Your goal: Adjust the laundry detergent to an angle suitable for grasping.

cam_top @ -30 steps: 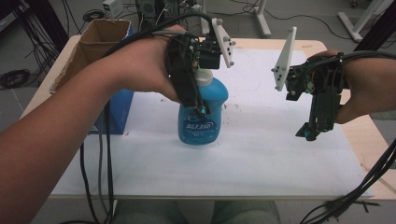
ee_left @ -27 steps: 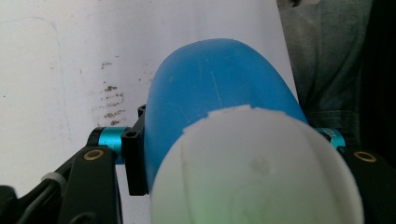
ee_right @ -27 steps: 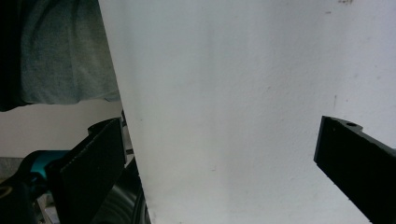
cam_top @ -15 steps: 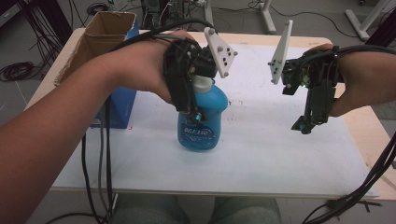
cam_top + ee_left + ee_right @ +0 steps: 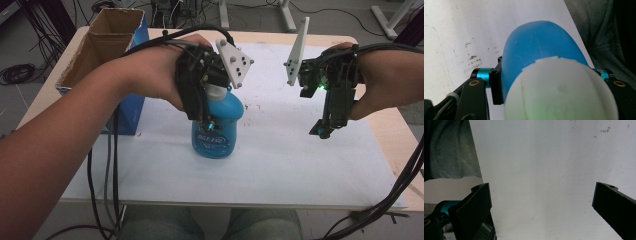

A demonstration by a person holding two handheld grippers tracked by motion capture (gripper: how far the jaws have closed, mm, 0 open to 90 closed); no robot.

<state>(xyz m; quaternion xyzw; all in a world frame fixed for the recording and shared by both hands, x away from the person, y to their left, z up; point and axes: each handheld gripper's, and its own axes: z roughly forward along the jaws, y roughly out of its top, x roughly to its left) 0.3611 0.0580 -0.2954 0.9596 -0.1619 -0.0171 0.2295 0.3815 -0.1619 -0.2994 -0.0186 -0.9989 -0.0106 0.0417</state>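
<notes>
We've got the left claw clamped from above on the upright bottle at mid-tabletop; our right claw hangs wide open, empty, well off to its right.

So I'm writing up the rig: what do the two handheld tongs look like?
Both are black. The left tongs carry a pale grey three-cornered plate with dark studs, cyan metal collars by the jaws and black cables trailing back. The right tongs carry a similar plate seen edge-on, a small green light and black cables. Both forearms are bare.
</notes>
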